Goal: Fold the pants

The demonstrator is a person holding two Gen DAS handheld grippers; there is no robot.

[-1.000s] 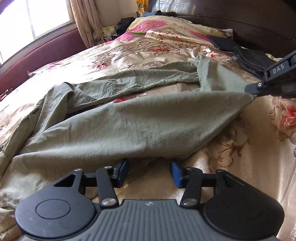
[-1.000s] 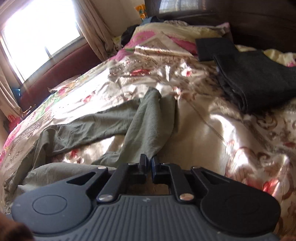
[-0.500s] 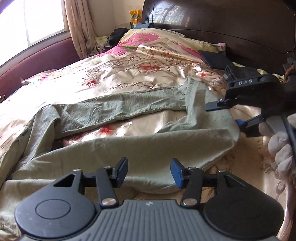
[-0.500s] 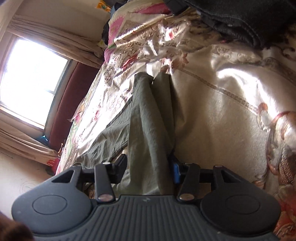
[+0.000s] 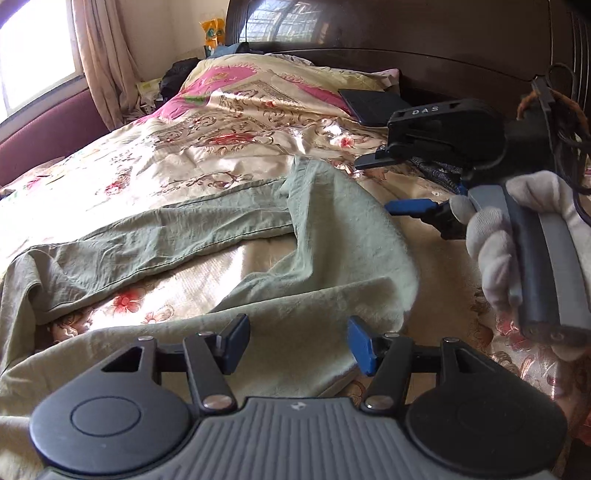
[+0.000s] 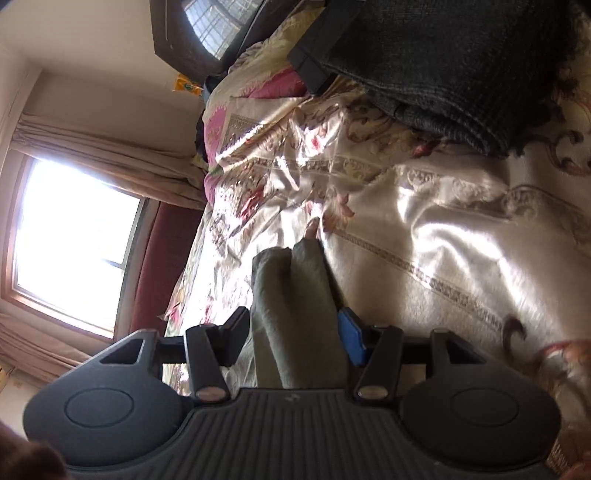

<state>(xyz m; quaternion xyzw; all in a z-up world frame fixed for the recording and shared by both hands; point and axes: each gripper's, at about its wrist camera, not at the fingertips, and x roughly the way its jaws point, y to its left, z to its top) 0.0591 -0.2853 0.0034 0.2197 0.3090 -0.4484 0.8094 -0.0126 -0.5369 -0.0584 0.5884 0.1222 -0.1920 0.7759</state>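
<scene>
Olive green pants [image 5: 229, 236] lie spread on the floral bedspread [image 5: 207, 147]. One leg runs left to right; the other is bent back toward me, its end [image 5: 369, 280] lying loose. My left gripper [image 5: 297, 343] is open and empty just above the near leg. My right gripper [image 5: 376, 184] is open and turned sideways, held by a gloved hand [image 5: 517, 236] to the right of the leg ends. In the right wrist view the open gripper [image 6: 295, 332] has the pants [image 6: 295, 295] lying between its jaws without being clamped.
Folded dark clothes [image 6: 461, 66] and a flat black item [image 5: 373, 105] lie near the dark headboard [image 5: 406, 33]. A pink patterned pillow [image 5: 240, 79] is at the bed's head. A window [image 6: 70, 251] with curtains and a maroon bench are on the left.
My right gripper opened and let go of the pant leg end, which dropped onto the bed; it then rolled sideways and drew back right. My left gripper stayed open and rose slightly.
</scene>
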